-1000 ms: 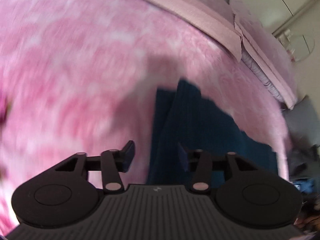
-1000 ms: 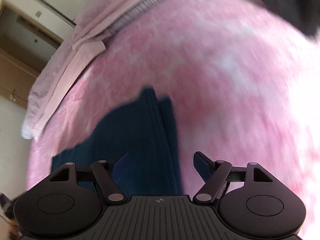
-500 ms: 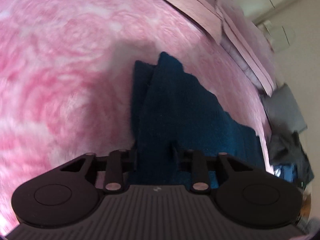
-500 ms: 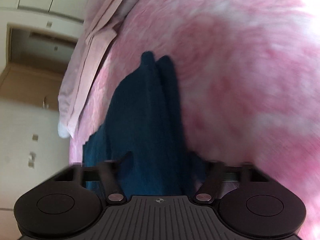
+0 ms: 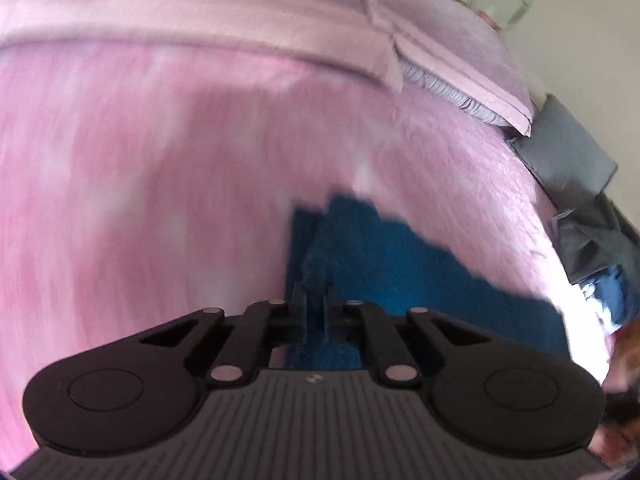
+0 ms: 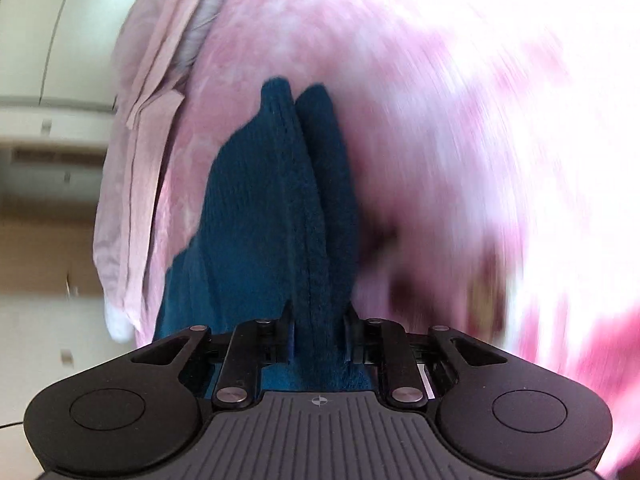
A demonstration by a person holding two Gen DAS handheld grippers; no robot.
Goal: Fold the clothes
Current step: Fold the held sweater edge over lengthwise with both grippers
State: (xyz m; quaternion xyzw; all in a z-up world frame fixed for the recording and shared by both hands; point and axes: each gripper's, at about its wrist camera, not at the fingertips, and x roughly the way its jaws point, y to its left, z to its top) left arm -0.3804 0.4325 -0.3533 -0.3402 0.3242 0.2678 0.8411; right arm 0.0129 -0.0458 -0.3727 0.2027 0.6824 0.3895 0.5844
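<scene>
A dark blue knitted garment (image 5: 400,264) lies part-folded on a fluffy pink blanket (image 5: 160,200). In the left wrist view my left gripper (image 5: 315,300) is shut, pinching a thin edge of the blue cloth between its fingers. In the right wrist view the same garment (image 6: 260,200) rises in a ridge of two layers toward the camera. My right gripper (image 6: 318,320) has its jaws closing on a thick fold of it, and the cloth fills the gap between the pads. Both views are blurred by motion.
A pale pink sheet (image 5: 200,12) runs along the far side of the blanket, also seen as the pale pink sheet (image 6: 136,160). A grey cushion (image 5: 568,156) and a heap of dark clothes (image 5: 596,248) lie at the right. Cupboard doors (image 6: 48,40) stand beyond the bed.
Both grippers stood open over the garment's near edge, then closed on the blue cloth. Both views have swung across the bed, with the cloth carried along in the jaws.
</scene>
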